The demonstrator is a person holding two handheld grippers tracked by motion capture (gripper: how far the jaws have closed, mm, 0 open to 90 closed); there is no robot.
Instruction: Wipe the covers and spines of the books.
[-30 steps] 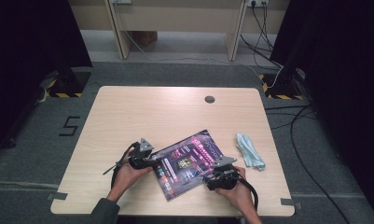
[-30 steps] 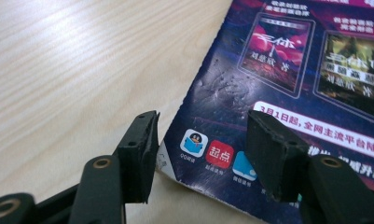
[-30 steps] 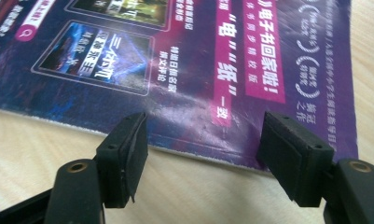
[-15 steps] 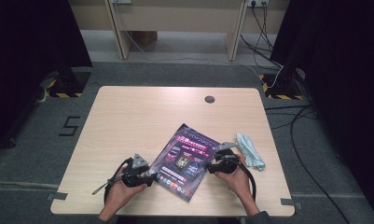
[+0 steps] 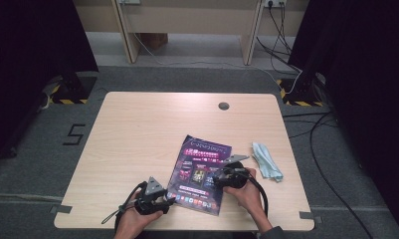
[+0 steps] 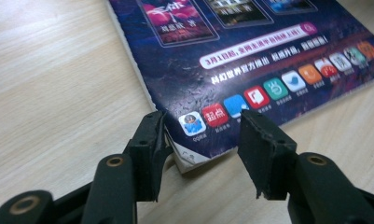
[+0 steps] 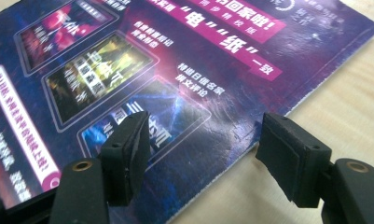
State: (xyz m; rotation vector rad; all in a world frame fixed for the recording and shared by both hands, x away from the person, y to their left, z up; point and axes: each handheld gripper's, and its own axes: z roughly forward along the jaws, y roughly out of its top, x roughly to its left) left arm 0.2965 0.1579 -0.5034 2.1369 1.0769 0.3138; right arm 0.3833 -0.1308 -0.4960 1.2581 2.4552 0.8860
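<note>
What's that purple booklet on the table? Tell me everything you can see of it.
The magazine lies flat and closed on the wooden table, near its front edge and turned slightly askew. Its glossy, faintly creased cover is dark purple with pink banners, pictures of screens, Chinese text and a row of coloured app icons along the bottom edge. The left gripper straddles its slightly lifted near corner with open jaws; the right gripper hovers open over its right edge. A pale blue cloth lies apart beside it.

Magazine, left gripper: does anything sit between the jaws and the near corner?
Nothing visible does. In the left gripper view the left gripper has its jaws on either side of the near corner of the magazine, which lies flat on the table. They have just been closing, with the corner between them. The cloth lies beyond the magazine's far side.
</note>
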